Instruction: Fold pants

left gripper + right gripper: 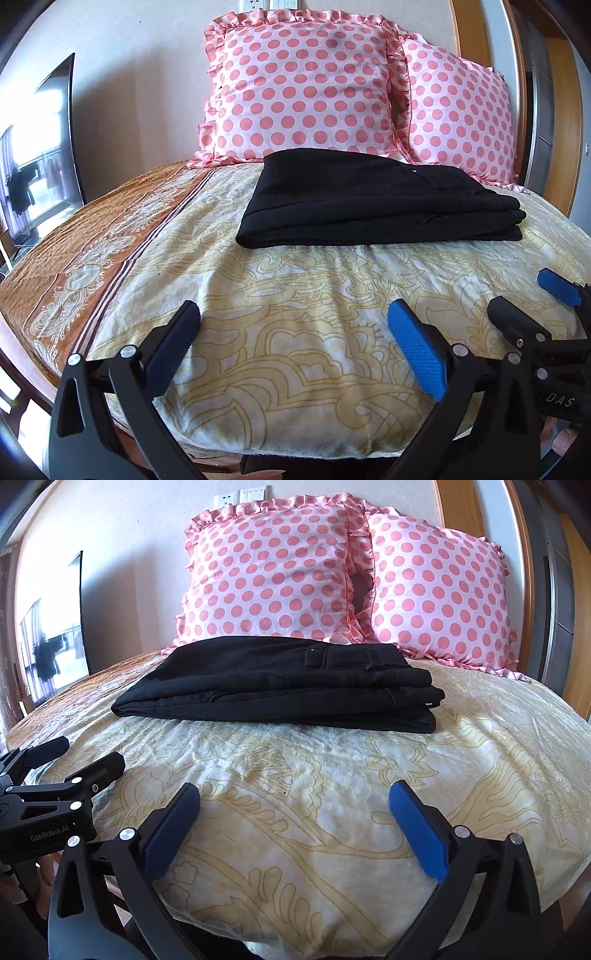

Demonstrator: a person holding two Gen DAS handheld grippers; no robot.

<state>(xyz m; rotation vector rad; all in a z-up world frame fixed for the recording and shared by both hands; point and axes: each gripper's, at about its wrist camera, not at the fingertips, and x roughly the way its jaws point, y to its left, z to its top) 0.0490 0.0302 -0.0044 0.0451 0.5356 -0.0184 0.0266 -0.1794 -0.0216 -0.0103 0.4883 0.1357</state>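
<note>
Black pants (373, 201) lie folded in a compact stack of layers on the bed, in front of the pillows; they also show in the right wrist view (288, 686). My left gripper (293, 314) is open and empty, held over the bedspread well short of the pants. My right gripper (293, 794) is open and empty too, at a like distance from the pants. Each gripper shows in the other's view: the right one (528, 299) at the right edge, the left one (81, 753) at the left edge. Both are apart from the pants.
The bed has a yellow patterned bedspread (295, 332) with an orange border (74, 273) on the left. Two pink polka-dot pillows (303, 88) (458, 114) lean on the wall behind the pants. A dark screen (48, 147) stands at the left. A wooden door frame (532, 590) is at the right.
</note>
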